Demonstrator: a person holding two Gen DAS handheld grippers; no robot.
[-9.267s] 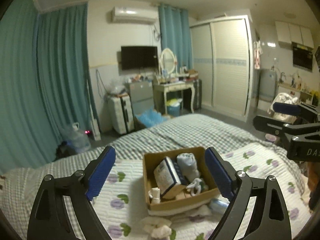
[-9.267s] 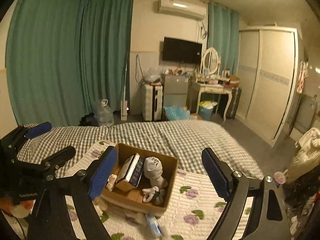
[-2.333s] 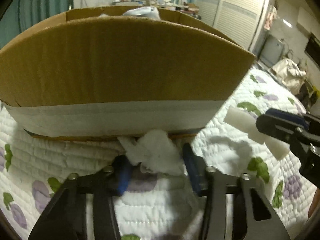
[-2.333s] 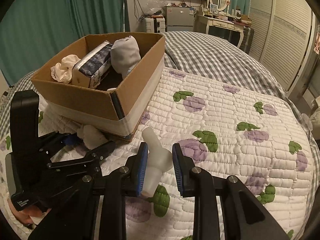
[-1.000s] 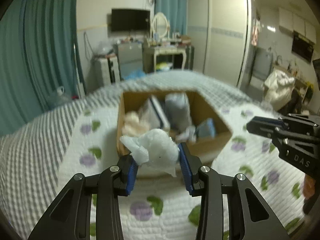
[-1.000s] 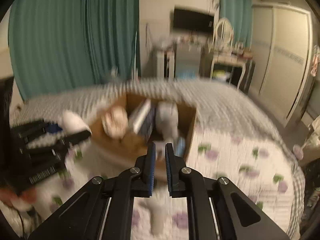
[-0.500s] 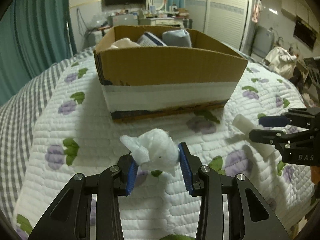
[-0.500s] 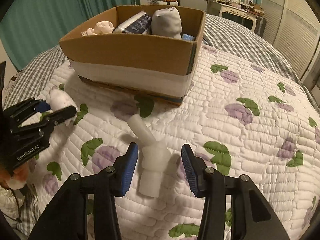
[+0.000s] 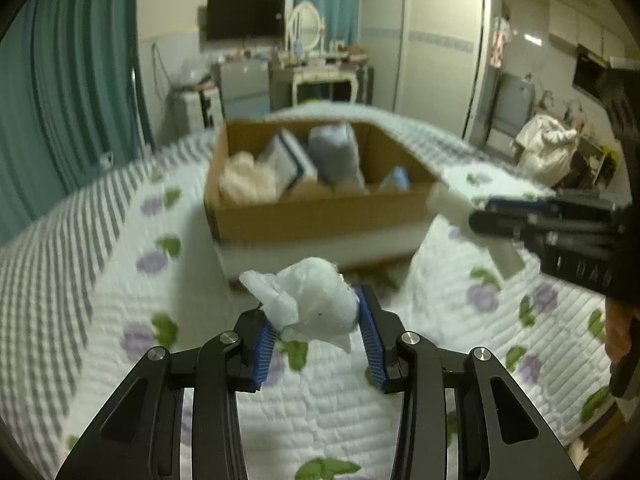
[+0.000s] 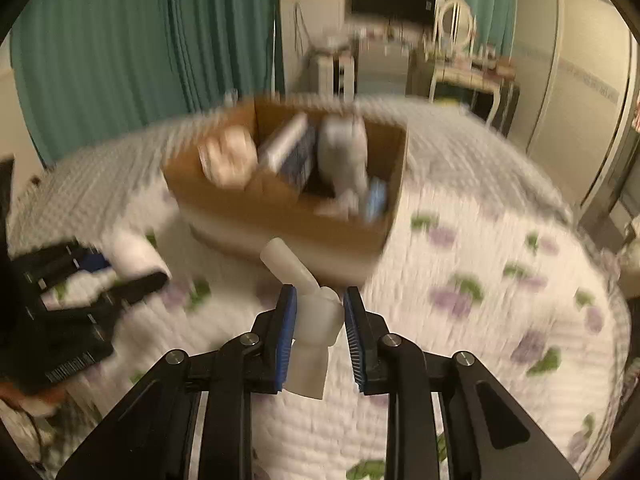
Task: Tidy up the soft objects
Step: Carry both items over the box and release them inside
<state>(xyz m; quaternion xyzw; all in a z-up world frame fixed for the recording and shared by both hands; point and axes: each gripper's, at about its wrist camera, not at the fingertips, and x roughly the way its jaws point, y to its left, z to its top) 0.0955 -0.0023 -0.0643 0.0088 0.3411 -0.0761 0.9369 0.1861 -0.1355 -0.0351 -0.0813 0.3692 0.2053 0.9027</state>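
Observation:
My left gripper [image 9: 318,330] is shut on a crumpled white cloth [image 9: 310,306] and holds it above the quilt, in front of the cardboard box [image 9: 320,216]. My right gripper [image 10: 318,326] is shut on a white tube-shaped soft piece [image 10: 308,312], also raised before the box [image 10: 280,216]. The box holds a cream cloth [image 9: 244,180], a dark-edged pack [image 9: 290,162], a grey bundle [image 9: 338,154] and a small blue item [image 9: 398,178]. The right gripper shows in the left wrist view [image 9: 500,222]; the left gripper shows in the right wrist view [image 10: 116,274].
The box sits on a white quilt with purple flowers [image 9: 120,280] over a grey checked blanket [image 9: 48,236]. Teal curtains [image 10: 120,48] hang on the left. A dressing table [image 9: 320,76], TV [image 9: 244,16] and wardrobe [image 9: 436,40] stand behind the bed.
Both grippers have risen from the quilt; the right has closed on the white tube piece and lifted it. The view now looks down into the box. The right wrist view is motion-blurred.

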